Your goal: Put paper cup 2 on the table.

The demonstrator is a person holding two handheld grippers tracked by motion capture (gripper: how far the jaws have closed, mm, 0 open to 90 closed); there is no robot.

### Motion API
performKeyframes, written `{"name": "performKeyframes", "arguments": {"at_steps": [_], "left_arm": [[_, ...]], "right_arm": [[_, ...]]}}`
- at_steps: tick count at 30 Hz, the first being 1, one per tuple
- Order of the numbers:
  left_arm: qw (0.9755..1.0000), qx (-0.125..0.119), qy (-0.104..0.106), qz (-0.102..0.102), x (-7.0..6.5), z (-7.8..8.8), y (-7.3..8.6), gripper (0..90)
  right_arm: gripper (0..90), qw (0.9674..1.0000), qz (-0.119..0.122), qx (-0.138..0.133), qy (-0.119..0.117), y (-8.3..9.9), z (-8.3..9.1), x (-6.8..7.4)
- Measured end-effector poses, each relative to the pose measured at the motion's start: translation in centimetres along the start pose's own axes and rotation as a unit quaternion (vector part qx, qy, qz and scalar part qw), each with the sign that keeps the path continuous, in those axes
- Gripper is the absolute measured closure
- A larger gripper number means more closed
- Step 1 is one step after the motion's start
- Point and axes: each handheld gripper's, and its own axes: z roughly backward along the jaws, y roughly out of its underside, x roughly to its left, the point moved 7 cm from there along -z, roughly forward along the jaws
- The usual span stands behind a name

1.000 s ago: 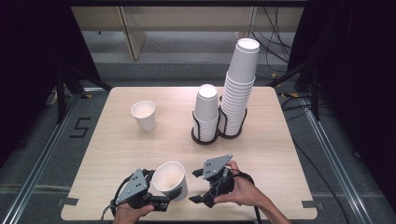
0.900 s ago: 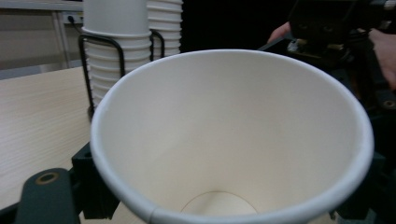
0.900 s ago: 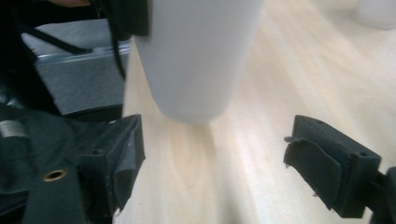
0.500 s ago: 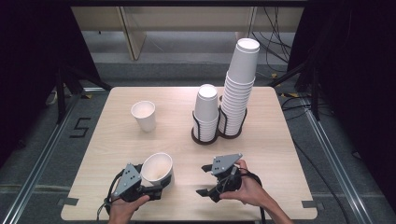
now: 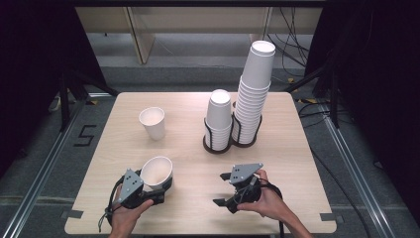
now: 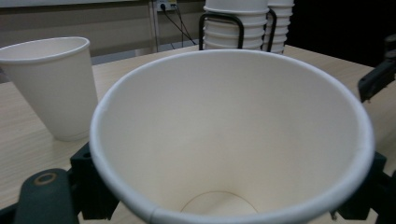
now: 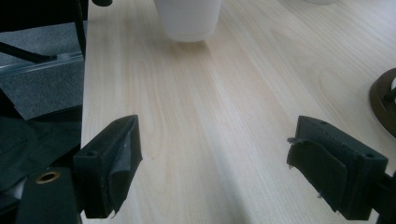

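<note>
A white paper cup (image 5: 157,171) is clamped between the jaws of my left gripper (image 5: 152,179) near the table's front left, its mouth tilted up and back. In the left gripper view the cup's empty inside (image 6: 233,140) spans the frame, with the left gripper (image 6: 229,196) shut around its wall. My right gripper (image 5: 222,189) rests low at the front centre-right, jaws wide apart and pointing left. In the right gripper view the right gripper (image 7: 233,168) has only bare wood between its fingers, with the held cup's base (image 7: 189,16) ahead.
A second white cup (image 5: 152,123) stands upright at the mid-left of the table (image 5: 297,148). A black wire holder (image 5: 218,146) at the back centre carries a short cup stack (image 5: 218,114) and a tall cup stack (image 5: 255,89). The table's front edge is close to both hands.
My left gripper has carried the cup leftward and a little farther from the front edge. The right gripper has shifted slightly right and stayed open.
</note>
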Motion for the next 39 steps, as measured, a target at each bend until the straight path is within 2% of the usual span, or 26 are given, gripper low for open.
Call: {"name": "performKeyframes", "arguments": {"at_steps": [2, 6, 9, 12, 16, 21, 24, 28, 31, 39], "left_arm": [[0.9999, -0.003, -0.009, 0.005, 0.5, -0.4, -0.1, 15.2], [0.9996, -0.004, -0.027, -0.001, 1.5, -0.9, -0.2, 15.2], [0.9993, -0.009, -0.032, 0.018, 2.1, -1.1, -0.6, 15.2], [0.9988, -0.015, -0.044, 0.014, 2.9, -1.3, -1.2, 15.2], [0.9979, -0.018, -0.058, 0.021, 4.3, -1.8, -1.5, 15.2], [0.997, -0.013, -0.072, 0.027, 5.8, -2.6, -1.4, 15.2], [0.9965, -0.002, -0.081, 0.023, 6.7, -3.1, -1.2, 15.2], [0.9955, -0.002, -0.089, 0.031, 7.8, -3.9, -1.6, 15.2], [0.9946, -0.005, -0.1, 0.027, 8.7, -4.8, -1.8, 15.1], [0.9919, 0.009, -0.12, 0.041, 10.4, -6.3, -1.3, 15.1]], "right_arm": [[17.0, 1.0, 0.001, 0.002, 0.001, 0.2, 0.0, -0.1], [17.1, 1.0, -0.004, 0.005, 0.007, 0.6, 0.0, -0.4], [17.1, 0.9999, -0.007, 0.001, 0.009, 0.6, 0.2, -0.5], [17.1, 0.9999, -0.006, 0.001, 0.01, 0.7, 0.4, -0.5], [17.1, 0.9998, -0.008, 0.004, 0.016, 1.0, 0.5, -0.6], [17.1, 0.9997, -0.011, 0.006, 0.02, 1.2, 0.9, -0.8], [17.1, 0.9996, -0.014, 0.004, 0.023, 1.4, 1.1, -0.9], [17.1, 0.9995, -0.016, 0.004, 0.028, 1.6, 1.3, -1.2], [17.1, 0.9994, -0.014, 0.005, 0.03, 1.7, 1.4, -1.3], [17.1, 0.9995, -0.017, 0.008, 0.027, 2.0, 1.5, -1.3]]}}
